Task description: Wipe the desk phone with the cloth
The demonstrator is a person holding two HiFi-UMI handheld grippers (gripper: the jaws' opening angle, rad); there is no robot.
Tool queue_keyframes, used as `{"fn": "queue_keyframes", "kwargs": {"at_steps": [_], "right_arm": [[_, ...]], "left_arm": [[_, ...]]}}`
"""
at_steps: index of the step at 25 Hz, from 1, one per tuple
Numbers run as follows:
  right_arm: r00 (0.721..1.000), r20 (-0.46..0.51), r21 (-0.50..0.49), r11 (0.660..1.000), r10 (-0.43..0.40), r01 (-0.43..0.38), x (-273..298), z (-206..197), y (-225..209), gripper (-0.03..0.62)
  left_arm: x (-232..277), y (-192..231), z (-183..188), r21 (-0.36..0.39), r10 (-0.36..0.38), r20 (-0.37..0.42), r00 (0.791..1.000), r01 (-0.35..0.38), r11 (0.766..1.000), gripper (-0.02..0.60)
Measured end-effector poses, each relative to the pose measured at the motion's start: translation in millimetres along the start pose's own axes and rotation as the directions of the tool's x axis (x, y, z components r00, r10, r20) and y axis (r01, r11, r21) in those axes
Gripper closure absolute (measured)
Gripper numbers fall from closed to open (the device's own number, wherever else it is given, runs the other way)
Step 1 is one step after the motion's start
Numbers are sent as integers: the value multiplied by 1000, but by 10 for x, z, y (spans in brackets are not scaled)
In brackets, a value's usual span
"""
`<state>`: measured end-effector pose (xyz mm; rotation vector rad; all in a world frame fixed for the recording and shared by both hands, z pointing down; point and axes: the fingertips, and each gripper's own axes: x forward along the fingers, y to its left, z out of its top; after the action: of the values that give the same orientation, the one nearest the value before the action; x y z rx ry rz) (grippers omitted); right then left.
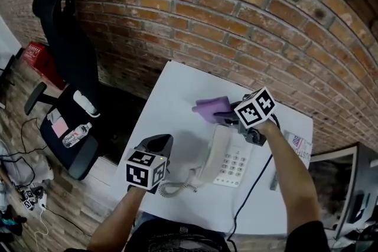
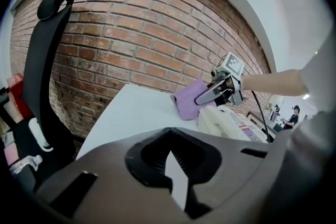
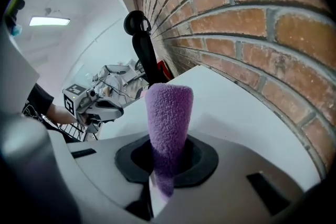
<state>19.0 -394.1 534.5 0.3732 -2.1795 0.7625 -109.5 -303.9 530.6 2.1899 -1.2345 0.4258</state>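
A white desk phone point(image 1: 231, 163) sits on the white table point(image 1: 171, 97), its handset point(image 1: 214, 150) resting on the cradle. My right gripper point(image 1: 221, 115) hovers just beyond the phone's far end, shut on a purple cloth point(image 1: 208, 107). The cloth point(image 3: 168, 118) sticks up out of the jaws in the right gripper view. From the left gripper view, the cloth point(image 2: 185, 102) and right gripper point(image 2: 206, 97) appear just above the phone point(image 2: 226, 123). My left gripper point(image 1: 158, 141) is left of the phone near the coiled cord point(image 1: 177, 187), shut and empty.
A brick wall point(image 1: 236, 20) runs behind the table. A black office chair point(image 1: 65, 68) stands at the left with a water bottle point(image 1: 75, 136) on its seat. A black cable point(image 1: 254, 180) runs over the table's near right part. A monitor point(image 1: 354, 198) is at the right.
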Motion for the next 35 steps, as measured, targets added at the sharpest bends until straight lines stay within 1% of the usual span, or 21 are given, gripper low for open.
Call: {"fn": "queue_keyframes", "kwargs": {"at_steps": [4,7,15,21,29,35], "right_arm": [[1000,-25,-8,1000,15,-15,-23,-75,-19,549],[999,-22,-15,999,28,-28,-69,-120,-46,549],[998,-16,-56,997,58,-59,-223,-302,-116,549],[996,-2,-52,995,85,-85,-341,-444,-188,549],[996,7,-43,996,84,-83,-518,-645,-311,549],[996,17,-15,996,90,-90,-638,-813,-398,549]], "left_arm": [[77,-74,1,0,-2,-7,1000,2,1000,577],[114,-168,-13,4,9,-13,1000,-9,1000,577],[107,-359,-62,-33,88,-1,996,-87,996,577],[85,-473,-93,-39,133,6,991,-133,990,577],[139,-674,-137,-30,153,3,988,-153,988,577],[165,-808,-153,-24,166,3,986,-166,986,577]]}}
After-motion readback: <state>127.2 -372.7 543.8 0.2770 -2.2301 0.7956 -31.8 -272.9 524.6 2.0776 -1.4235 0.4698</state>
